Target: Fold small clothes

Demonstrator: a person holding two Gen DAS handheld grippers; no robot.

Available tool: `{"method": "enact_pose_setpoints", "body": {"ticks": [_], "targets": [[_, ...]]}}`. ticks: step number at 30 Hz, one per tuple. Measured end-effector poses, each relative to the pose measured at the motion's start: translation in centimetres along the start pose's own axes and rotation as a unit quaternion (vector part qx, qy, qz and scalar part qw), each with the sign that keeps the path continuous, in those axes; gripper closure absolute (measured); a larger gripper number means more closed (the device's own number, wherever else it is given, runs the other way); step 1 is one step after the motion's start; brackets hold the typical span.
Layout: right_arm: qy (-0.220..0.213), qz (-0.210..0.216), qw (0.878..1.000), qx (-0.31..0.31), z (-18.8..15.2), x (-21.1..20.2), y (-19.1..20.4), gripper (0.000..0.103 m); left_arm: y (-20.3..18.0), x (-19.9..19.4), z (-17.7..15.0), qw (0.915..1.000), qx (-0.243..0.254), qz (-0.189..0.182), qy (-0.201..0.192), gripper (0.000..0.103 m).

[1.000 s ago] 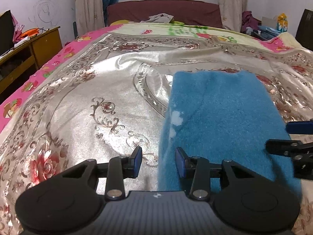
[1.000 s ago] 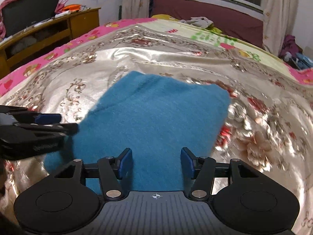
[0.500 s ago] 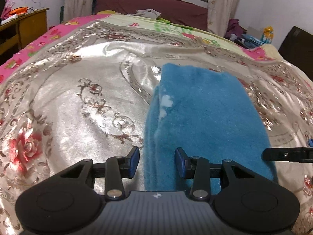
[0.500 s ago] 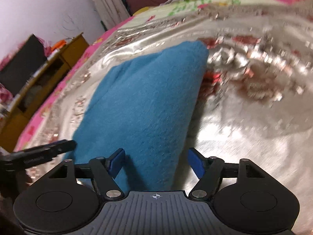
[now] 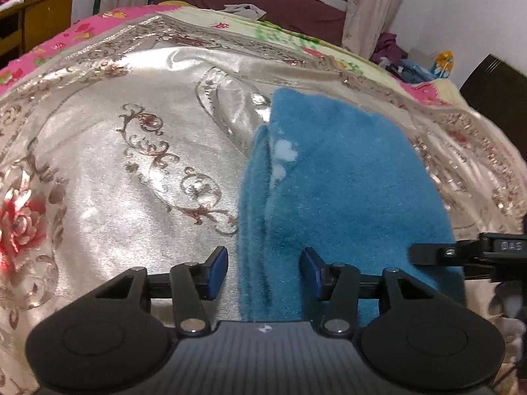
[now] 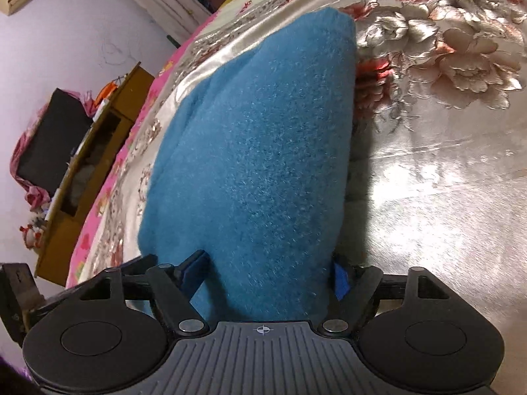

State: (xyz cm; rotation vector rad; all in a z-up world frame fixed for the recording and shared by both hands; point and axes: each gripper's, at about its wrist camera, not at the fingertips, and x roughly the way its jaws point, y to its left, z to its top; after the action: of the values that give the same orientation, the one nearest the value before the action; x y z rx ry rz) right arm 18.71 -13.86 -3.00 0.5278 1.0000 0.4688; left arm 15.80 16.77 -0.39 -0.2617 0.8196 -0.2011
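We note the blue fleece garment (image 5: 342,177) lying folded on the bed, on the silver floral bedspread (image 5: 131,151), its stacked layered edges showing along the side nearer the left gripper (image 5: 263,268). Left jaws have just been opening; they stand apart, straddling that layered near edge, and the pads do not press the cloth. In the right wrist view the right gripper (image 6: 268,271) is rolled to one side; its jaws have just been opening too and are spread wide around the garment's (image 6: 260,138) near end, which fills the gap between them. We cannot see the pads pinching it, so we log the grasp as released. The right gripper's fingers (image 5: 438,253) enter the left view at the garment's far corner. A wooden cabinet (image 6: 95,164) stands beside the bed.
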Motion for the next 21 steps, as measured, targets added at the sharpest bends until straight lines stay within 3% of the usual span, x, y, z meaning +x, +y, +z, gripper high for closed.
{"method": "enact_pose_setpoints", "body": {"ticks": [5,11,13,15,18,21], "targets": [[0.002,0.015,1.0,0.009,0.0,0.2,-0.5,0.023,0.6,0.8,0.8,0.9994,-0.028,-0.022,0.004,0.05],[0.002,0.01,1.0,0.013,0.1,1.2,-0.2,0.018,0.7,2.6,0.6,0.9985,-0.041,-0.03,0.022,0.042],[0.003,0.004,1.0,0.008,0.2,1.2,0.0,0.023,1.2,2.8,0.2,0.9972,-0.056,-0.039,0.029,0.041],[0.002,0.0,1.0,0.008,0.2,0.7,0.0,0.036,1.2,3.0,-0.2,0.9958,-0.068,-0.048,0.039,0.041],[-0.001,0.002,1.0,0.009,0.1,-0.1,-0.2,0.047,0.1,3.3,-0.4,0.9966,-0.054,-0.047,0.042,0.043],[-0.003,-0.005,1.0,0.006,0.1,-0.9,-0.5,0.05,-1.3,3.7,-0.6,0.9964,-0.045,-0.054,0.049,0.043]]}}
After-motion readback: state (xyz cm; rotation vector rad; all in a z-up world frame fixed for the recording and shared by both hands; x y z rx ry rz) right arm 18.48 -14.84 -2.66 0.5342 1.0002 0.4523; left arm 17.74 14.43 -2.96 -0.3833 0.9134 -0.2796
